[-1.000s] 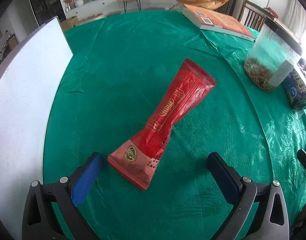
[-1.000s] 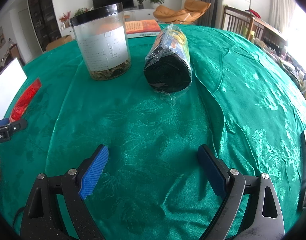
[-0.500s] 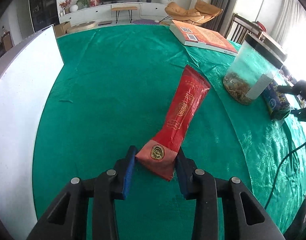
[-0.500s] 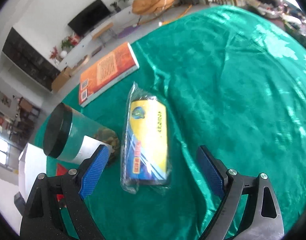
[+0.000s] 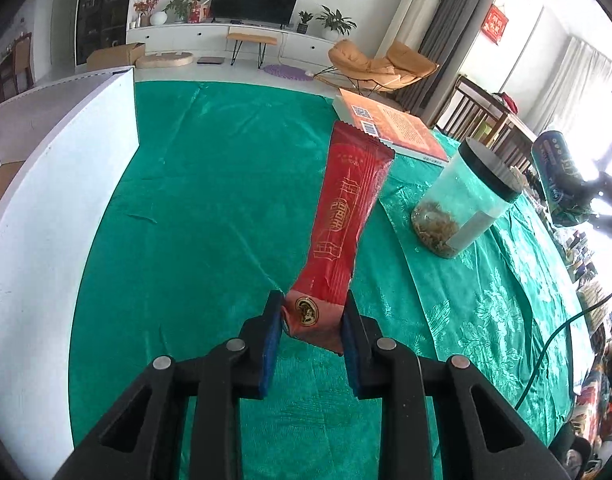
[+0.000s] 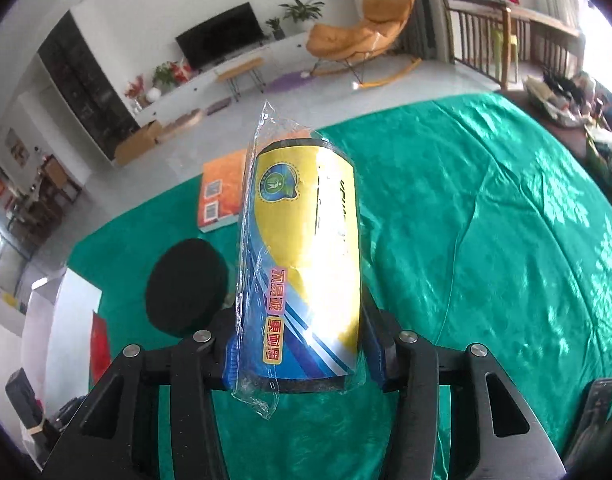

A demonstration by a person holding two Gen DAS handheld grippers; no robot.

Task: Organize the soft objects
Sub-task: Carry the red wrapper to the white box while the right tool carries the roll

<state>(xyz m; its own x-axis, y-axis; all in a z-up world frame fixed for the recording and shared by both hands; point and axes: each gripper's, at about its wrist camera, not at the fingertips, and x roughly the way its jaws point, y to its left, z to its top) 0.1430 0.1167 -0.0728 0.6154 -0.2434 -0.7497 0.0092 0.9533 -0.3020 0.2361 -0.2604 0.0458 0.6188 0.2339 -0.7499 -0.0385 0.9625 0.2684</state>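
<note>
Red packet [image 5: 344,224] lengthwise, far end away from left tongs [image 5: 312,320].

A second ago both grippers stood wide open over the green tablecloth [image 5: 193,208]. Now the left gripper [image 5: 310,322] has clamped the near end of the red packet [image 5: 344,216] and raised it off the cloth. The right gripper [image 6: 301,354] has moved over the wrapped roll [image 6: 306,248] and lifted it clear of the table, its jaws closing on the roll's sides.
</note>
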